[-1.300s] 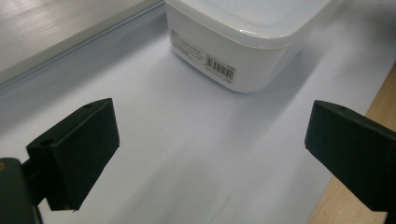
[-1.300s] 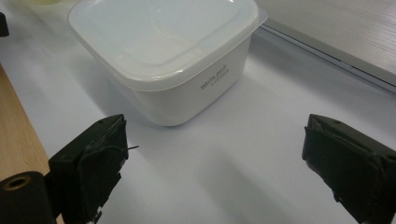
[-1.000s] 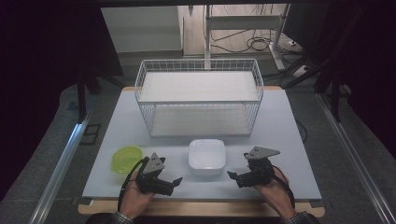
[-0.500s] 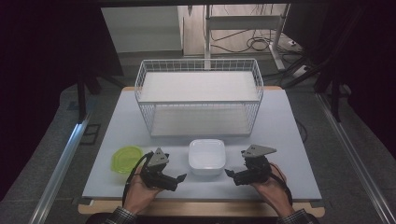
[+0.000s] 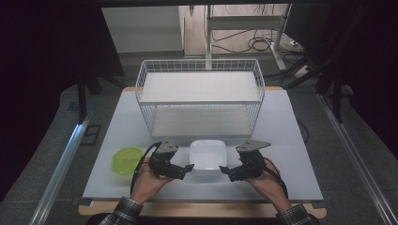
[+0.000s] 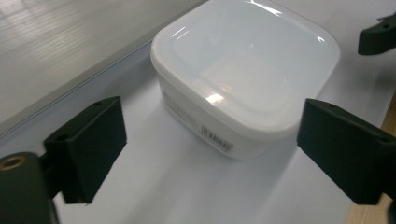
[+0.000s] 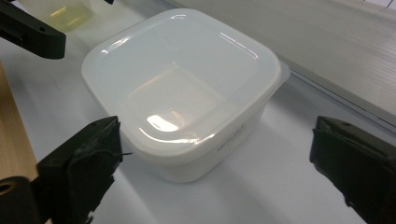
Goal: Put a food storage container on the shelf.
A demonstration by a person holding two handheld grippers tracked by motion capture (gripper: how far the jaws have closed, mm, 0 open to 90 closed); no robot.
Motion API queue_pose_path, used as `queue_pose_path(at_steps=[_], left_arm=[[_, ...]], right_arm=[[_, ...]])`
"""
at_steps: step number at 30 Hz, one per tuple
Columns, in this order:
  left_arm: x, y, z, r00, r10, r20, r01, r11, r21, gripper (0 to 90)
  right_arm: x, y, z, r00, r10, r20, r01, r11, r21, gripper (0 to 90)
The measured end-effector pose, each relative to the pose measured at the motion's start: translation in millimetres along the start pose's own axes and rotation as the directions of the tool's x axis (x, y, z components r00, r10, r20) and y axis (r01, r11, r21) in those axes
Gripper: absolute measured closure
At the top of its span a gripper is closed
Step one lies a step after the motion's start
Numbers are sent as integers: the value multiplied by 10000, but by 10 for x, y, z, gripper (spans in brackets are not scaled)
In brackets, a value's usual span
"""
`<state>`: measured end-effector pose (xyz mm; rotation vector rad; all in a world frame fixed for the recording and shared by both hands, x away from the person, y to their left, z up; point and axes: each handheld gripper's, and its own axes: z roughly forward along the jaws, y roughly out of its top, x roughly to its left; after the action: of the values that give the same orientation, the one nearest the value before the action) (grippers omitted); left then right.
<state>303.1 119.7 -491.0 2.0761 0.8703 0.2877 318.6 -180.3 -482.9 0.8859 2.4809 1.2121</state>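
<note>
While both claws gape | L claw cam: tub barcode | R claw cam: green bowl

A white wire basket stands at the far middle of the pale table, with a white board across its top and another on its floor. A yellow-green bowl sits near the table's front left corner. Beyond the table, cables lie on the floor beside a metal stand
</note>
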Motion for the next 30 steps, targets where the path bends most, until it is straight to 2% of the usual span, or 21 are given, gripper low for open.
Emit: queue_pose_path(at_steps=[2, 3, 7, 8, 9, 12, 17, 19, 20, 21, 22, 23, 24, 25, 26, 27, 28, 29, 30], left_arm=[[19, 42, 55, 10000, -44, 90, 43, 10000, 84, 53], [34, 70, 95, 9998, -35, 192, 34, 10000, 56, 57], [50, 99, 146, 9996, -32, 272, 31, 10000, 38, 72], [59, 101, 159, 9993, -132, 337, 133, 9999, -12, 92], [83, 94, 186, 9985, -278, 465, 279, 9996, -27, 104], [100, 76, 221, 9980, -374, 505, 373, 9993, 30, 121], [132, 49, 270, 9892, -889, 1165, 900, 9959, -45, 133], [133, 45, 299, 9819, -1047, 1580, 1054, 9944, 38, 133], [128, 45, 313, 9778, -1166, 1739, 1173, 9931, 59, 133], [129, 45, 323, 9745, -1204, 1891, 1201, 9927, 132, 135], [120, 43, 339, 9685, -1359, 2086, 1326, 9907, 294, 130], [120, 43, 339, 9685, -1359, 2086, 1326, 9907, 294, 127], [116, 43, 335, 9684, -1383, 2077, 1344, 9904, 331, 127], [85, 52, 312, 9732, -1243, 1937, 1180, 9921, 435, 135], [85, 52, 312, 9732, -1243, 1937, 1180, 9921, 435, 141], [44, 66, 275, 9769, -1212, 1759, 1114, 9917, 644, 159], [44, 66, 275, 9769, -1212, 1759, 1114, 9917, 644, 180], [32, 66, 251, 9780, -1211, 1700, 1107, 9914, 696, 229], [20, 61, 222, 9774, -1266, 1693, 1160, 9907, 708, 264]], right_arm=[[-17, 40, 39, 9996, 263, -59, -263, 9996, 56, 8], [-45, 84, 81, 9986, 450, -285, -448, 9990, 76, 16], [-53, 133, 131, 9989, 458, -134, -455, 9987, 236, 75], [-53, 146, 141, 9987, 495, -101, -492, 9985, 247, 115], [-54, 149, 144, 9987, 497, -63, -495, 9984, 267, 126], [-67, 148, 146, 9984, 562, 19, -563, 9981, 235, 146], [-119, 119, 207, 9943, 1032, -265, -1023, 9942, 345, 166], [-146, 110, 223, 9866, 1498, -651, -1470, 9880, 465, 200], [-146, 110, 223, 9866, 1498, -651, -1470, 9880, 465, 200], [-154, 103, 226, 9776, 1853, -1002, -1799, 9818, 606, 242], [-158, 97, 232, 9713, 2020, -1258, -1948, 9785, 671, 257], [-161, 93, 236, 9664, 2179, -1361, -2090, 9749, 769, 257], [-161, 93, 236, 9664, 2179, -1361, -2090, 9749, 769, 257], [-153, 94, 221, 9633, 2312, -1363, -2207, 9714, 875, 286], [-153, 94, 221, 9633, 2312, -1363, -2207, 9714, 875, 286], [-123, 100, 164, 9671, 2251, -1184, -2156, 9725, 878, 354], [-123, 100, 164, 9671, 2251, -1184, -2156, 9725, 878, 354], [-102, 96, 112, 9700, 2204, -1026, -2124, 9736, 839, 422], [-94, 91, 82, 9684, 2305, -947, -2233, 9714, 813, 452]])
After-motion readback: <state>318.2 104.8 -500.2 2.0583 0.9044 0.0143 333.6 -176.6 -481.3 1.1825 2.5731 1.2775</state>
